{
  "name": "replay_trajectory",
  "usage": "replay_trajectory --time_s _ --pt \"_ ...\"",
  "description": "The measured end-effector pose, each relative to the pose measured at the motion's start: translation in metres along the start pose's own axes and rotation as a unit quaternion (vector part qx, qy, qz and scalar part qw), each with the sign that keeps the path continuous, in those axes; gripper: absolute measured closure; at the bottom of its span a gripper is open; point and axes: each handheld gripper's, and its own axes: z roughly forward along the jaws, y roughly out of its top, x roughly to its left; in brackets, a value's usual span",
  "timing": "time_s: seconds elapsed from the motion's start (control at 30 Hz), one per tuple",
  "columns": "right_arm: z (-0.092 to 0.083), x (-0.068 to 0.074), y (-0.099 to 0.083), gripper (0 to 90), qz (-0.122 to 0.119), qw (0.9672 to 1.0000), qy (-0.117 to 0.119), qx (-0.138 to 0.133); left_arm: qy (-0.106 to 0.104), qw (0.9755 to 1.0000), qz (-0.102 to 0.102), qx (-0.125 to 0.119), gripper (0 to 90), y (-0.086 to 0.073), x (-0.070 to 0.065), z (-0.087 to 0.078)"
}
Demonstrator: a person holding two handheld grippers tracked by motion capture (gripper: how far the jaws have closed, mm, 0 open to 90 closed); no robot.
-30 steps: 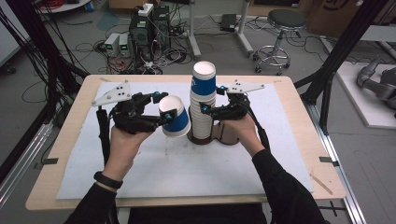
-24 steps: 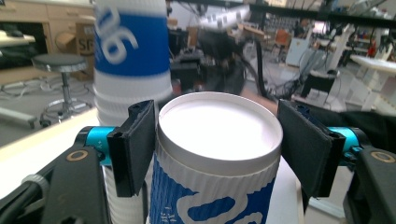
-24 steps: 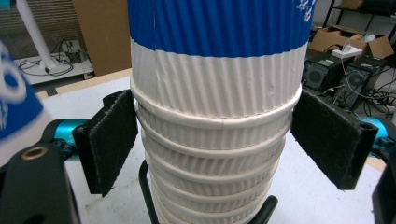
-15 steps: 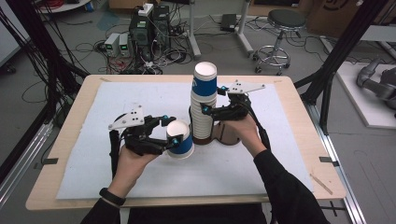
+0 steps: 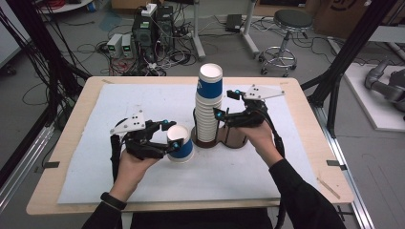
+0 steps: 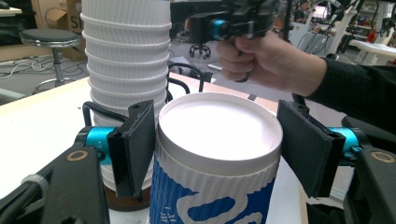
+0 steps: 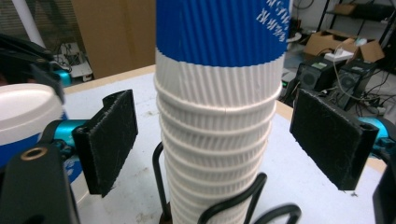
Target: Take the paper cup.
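both tongs: left [image 5: 173, 138] clamps cup [image 5: 180, 143] (inverted), right [image 5: 220, 110] open.

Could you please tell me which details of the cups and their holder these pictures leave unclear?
- Single cup: base cut off by the left gripper view's bottom edge; printing partly cropped.
- Cup stack: top cut off in both gripper views.
- Holder: base mostly hidden by the stack and the right gripper in the high view.
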Motion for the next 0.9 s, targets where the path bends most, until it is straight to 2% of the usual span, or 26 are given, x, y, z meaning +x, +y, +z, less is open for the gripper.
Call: replay_trajectory --time_s 0.1,0.2,0.23,0.33,0.37,0.47,0.5,0.77,0.9 --pt "-0.016 0.004 -0.007 15.6 0.003 1.0 0.0 -0.008 0.0 1.0 0.005 0.006 30.3 -0.002 -0.001 0.001" --pt "-0.025 0.008 -0.011 15.6 0.005 0.9999 0.0 -0.012 -0.001 0.9999 0.007 0.01 30.3 -0.003 -0.001 0.003" --pt "-0.033 0.012 -0.016 15.6 0.005 0.9999 -0.003 -0.012 -0.002 0.9999 0.007 0.01 30.3 -0.003 0.0 0.003" --pt "-0.042 0.015 -0.022 15.6 0.006 0.9999 -0.002 -0.014 0.001 1.0 0.006 0.006 30.3 -0.004 0.0 0.001" --pt "-0.051 0.018 -0.029 15.6 0.008 0.9998 -0.001 -0.017 0.001 1.0 0.006 0.006 30.3 -0.004 0.001 0.001" --pt "-0.059 0.019 -0.037 15.6 0.009 0.9998 -0.006 -0.018 0.004 1.0 0.006 0.004 30.3 -0.006 0.002 -0.002" --pt "-0.065 0.019 -0.045 15.7 0.011 0.9996 -0.013 -0.021 0.005 1.0 0.004 0.004 30.3 -0.006 0.003 -0.003" --pt "-0.075 0.01 -0.069 15.6 0.034 0.9986 -0.035 -0.02 0.015 0.9999 0.0 -0.003 30.3 -0.007 0.007 -0.008" --pt "-0.076 0.009 -0.074 15.6 0.035 0.9988 -0.032 -0.015 0.017 0.9999 0.0 -0.002 30.3 -0.008 0.009 -0.008"
